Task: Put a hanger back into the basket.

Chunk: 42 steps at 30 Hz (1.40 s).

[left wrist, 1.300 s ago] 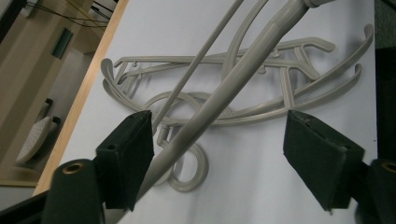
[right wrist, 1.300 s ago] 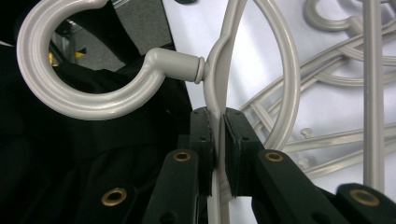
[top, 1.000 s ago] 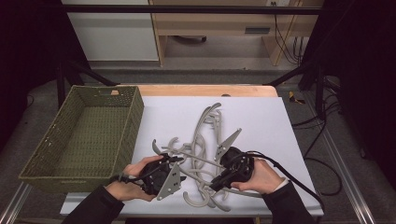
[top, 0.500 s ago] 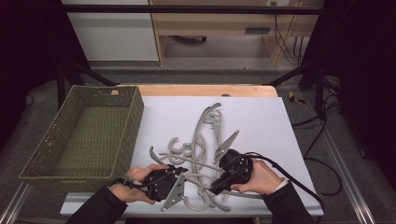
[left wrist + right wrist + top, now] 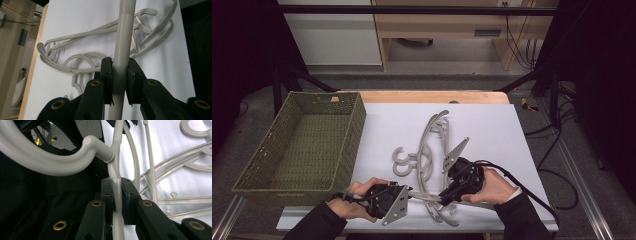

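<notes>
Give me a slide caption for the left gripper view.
Left claw clamps a grey plastic hanger bar above more hangers on the white table.

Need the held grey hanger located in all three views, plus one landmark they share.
High view: the held hanger lies at bottom centre, between the left hand-held gripper and the right hand-held gripper.
Left gripper view: its bar runs up the middle, clamped between the black jaws.
Right gripper view: its thin arm stands clamped at centre, its hook curving to upper left.
Shared landmark: the pile of loose hangers on the white tabletop.
</notes>
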Motion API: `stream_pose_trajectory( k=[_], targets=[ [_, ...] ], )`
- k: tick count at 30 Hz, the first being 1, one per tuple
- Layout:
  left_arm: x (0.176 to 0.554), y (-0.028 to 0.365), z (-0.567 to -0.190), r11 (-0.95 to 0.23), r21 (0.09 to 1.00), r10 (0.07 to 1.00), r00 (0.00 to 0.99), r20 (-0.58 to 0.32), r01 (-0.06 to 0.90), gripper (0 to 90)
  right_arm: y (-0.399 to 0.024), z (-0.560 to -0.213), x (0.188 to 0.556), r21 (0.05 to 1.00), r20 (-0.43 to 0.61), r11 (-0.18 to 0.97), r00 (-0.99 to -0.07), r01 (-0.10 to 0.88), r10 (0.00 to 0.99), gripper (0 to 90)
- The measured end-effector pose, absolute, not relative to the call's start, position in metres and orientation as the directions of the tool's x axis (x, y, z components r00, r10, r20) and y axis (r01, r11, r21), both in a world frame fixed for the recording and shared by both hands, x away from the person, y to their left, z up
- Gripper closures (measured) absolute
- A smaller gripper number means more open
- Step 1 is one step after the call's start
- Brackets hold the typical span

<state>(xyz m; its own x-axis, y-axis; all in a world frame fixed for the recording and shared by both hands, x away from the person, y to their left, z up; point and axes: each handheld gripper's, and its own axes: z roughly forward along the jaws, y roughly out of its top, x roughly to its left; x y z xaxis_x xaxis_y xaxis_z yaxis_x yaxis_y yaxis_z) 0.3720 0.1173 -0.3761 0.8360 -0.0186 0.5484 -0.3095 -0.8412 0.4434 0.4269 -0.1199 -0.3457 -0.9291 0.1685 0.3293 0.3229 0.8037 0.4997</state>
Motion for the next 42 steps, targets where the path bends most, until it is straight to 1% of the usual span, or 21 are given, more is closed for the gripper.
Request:
stream_pose_trajectory(
  k=[5, 11, 14, 17, 18, 19, 20, 21, 22, 23, 24, 25, 26, 28, 31, 33, 34, 37, 38, 39, 42],
  targets=[
    [0.373, 0.117, -0.375, -0.848, 0.450, -0.013, 0.860, 0.510, -0.279, 79.1, -0.120, -0.345, 0.429, 0.499, 0.328, 0.805, -0.930, 0.319, 0.165, 80.6],
    [0.374, 0.117, -0.370, -0.841, 0.485, 0.017, 0.884, 0.467, -0.240, 79.4, -0.122, -0.342, 0.429, 0.510, 0.301, 0.798, -0.936, 0.320, 0.183, 77.3],
    [0.374, 0.117, -0.368, -0.837, 0.515, 0.063, 0.902, 0.428, -0.186, 79.5, -0.124, -0.339, 0.429, 0.533, 0.276, 0.780, -0.939, 0.327, 0.205, 73.2],
    [0.374, 0.118, -0.367, -0.836, 0.524, 0.086, 0.906, 0.415, -0.161, 79.5, -0.127, -0.338, 0.429, 0.550, 0.251, 0.768, -0.942, 0.328, 0.223, 70.7],
    [0.375, 0.120, -0.368, -0.829, 0.547, 0.129, 0.909, 0.397, -0.121, 79.5, -0.130, -0.337, 0.429, 0.573, 0.225, 0.755, -0.947, 0.318, 0.229, 65.6],
    [0.377, 0.121, -0.367, -0.829, 0.549, 0.142, 0.910, 0.390, -0.105, 79.5, -0.131, -0.336, 0.429, 0.583, 0.214, 0.748, -0.948, 0.317, 0.236, 62.9],
    [0.377, 0.121, -0.367, -0.829, 0.549, 0.142, 0.910, 0.390, -0.105, 79.6, -0.131, -0.336, 0.429, 0.583, 0.214, 0.748, -0.948, 0.317, 0.236, 62.9],
    [0.378, 0.122, -0.367, -0.824, 0.559, 0.161, 0.911, 0.380, -0.087, 79.6, -0.133, -0.335, 0.429, 0.595, 0.199, 0.738, -0.948, 0.318, 0.248, 59.4],
    [0.379, 0.124, -0.366, -0.824, 0.562, 0.180, 0.912, 0.370, -0.065, 79.6, -0.137, -0.333, 0.429, 0.641, 0.154, 0.699, -0.945, 0.318, 0.288, 51.3],
    [0.382, 0.127, -0.366, -0.820, 0.571, 0.214, 0.909, 0.357, -0.031, 79.6, -0.141, -0.332, 0.429, 0.662, 0.133, 0.682, -0.945, 0.310, 0.300, 48.3],
    [0.382, 0.127, -0.366, -0.820, 0.571, 0.214, 0.909, 0.357, -0.031, 79.6, -0.141, -0.332, 0.429, 0.662, 0.133, 0.682, -0.945, 0.310, 0.300, 48.3],
    [0.384, 0.130, -0.366, -0.808, 0.590, 0.254, 0.907, 0.336, 0.008, 79.6, -0.148, -0.330, 0.429, 0.718, 0.097, 0.624, -0.932, 0.309, 0.350, 40.2],
    [0.386, 0.131, -0.365, -0.801, 0.598, 0.274, 0.905, 0.326, 0.028, 79.6, -0.152, -0.329, 0.429, 0.737, 0.077, 0.601, -0.921, 0.311, 0.382, 38.1],
    [0.388, 0.133, -0.364, -0.787, 0.614, 0.309, 0.900, 0.308, 0.059, 79.6, -0.160, -0.329, 0.430, 0.790, 0.040, 0.537, -0.899, 0.296, 0.437, 27.3],
    [0.392, 0.137, -0.361, -0.761, 0.640, 0.358, 0.890, 0.282, 0.103, 79.6, -0.169, -0.330, 0.431, 0.841, -0.019, 0.467, -0.848, 0.274, 0.530, 15.5],
    [0.394, 0.138, -0.359, -0.752, 0.649, 0.372, 0.888, 0.269, 0.118, 79.6, -0.174, -0.332, 0.430, 0.861, -0.038, 0.435, -0.818, 0.265, 0.574, 12.7],
    [0.395, 0.139, -0.358, -0.743, 0.657, 0.386, 0.884, 0.262, 0.130, 79.6, -0.174, -0.332, 0.430, 0.861, -0.038, 0.435, -0.818, 0.265, 0.574, 12.7],
    [0.399, 0.142, -0.355, -0.715, 0.679, 0.431, 0.870, 0.240, 0.167, 79.6, -0.183, -0.337, 0.426, 0.895, -0.025, 0.356, -0.767, 0.268, 0.641, 8.7],
    [0.400, 0.142, -0.354, -0.700, 0.690, 0.451, 0.863, 0.228, 0.184, 79.6, -0.183, -0.337, 0.426, 0.895, -0.025, 0.356, -0.767, 0.268, 0.641, 8.7],
    [0.404, 0.145, -0.351, -0.680, 0.703, 0.482, 0.849, 0.216, 0.207, 79.6, -0.187, -0.339, 0.422, 0.903, -0.026, 0.335, -0.745, 0.268, 0.666, 7.3],
    [0.407, 0.146, -0.348, -0.663, 0.714, 0.504, 0.840, 0.201, 0.227, 79.6, -0.191, -0.342, 0.419, 0.906, -0.028, 0.327, -0.735, 0.267, 0.678, 6.5]
  ],
)
